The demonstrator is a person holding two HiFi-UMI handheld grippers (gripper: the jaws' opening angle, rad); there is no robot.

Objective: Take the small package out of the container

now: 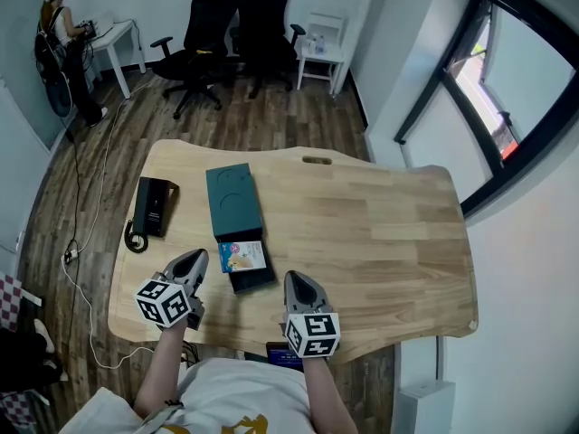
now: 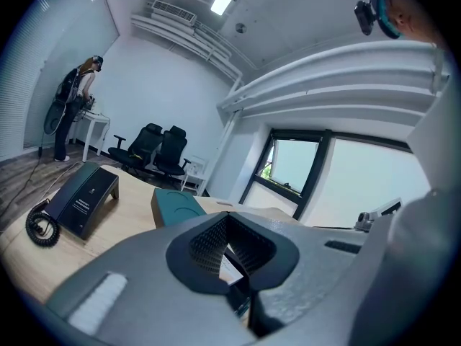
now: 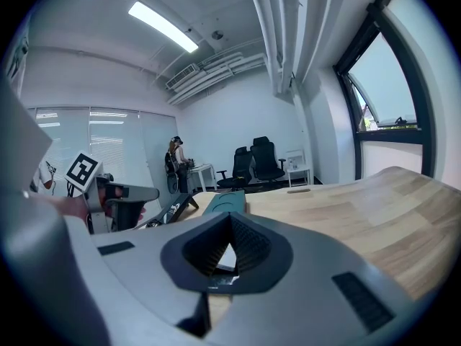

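A small package [image 1: 242, 256] with a pale, colourful face lies in the open black container [image 1: 254, 279] near the front of the wooden table [image 1: 380, 242]. Just behind it lies a teal box [image 1: 233, 202], also seen in the left gripper view [image 2: 176, 206]. My left gripper [image 1: 194, 260] hovers just left of the container, jaws shut on nothing. My right gripper [image 1: 298, 280] sits just right of the container, jaws together and empty. In each gripper view the closed jaws hide most of the container.
A black stand with a coiled cord [image 1: 152, 209] rests at the table's left side. Beyond the table are black office chairs [image 1: 226, 25], a white side table [image 1: 321, 57] and a person at a white desk [image 1: 63, 43]. A window [image 1: 507, 89] is on the right.
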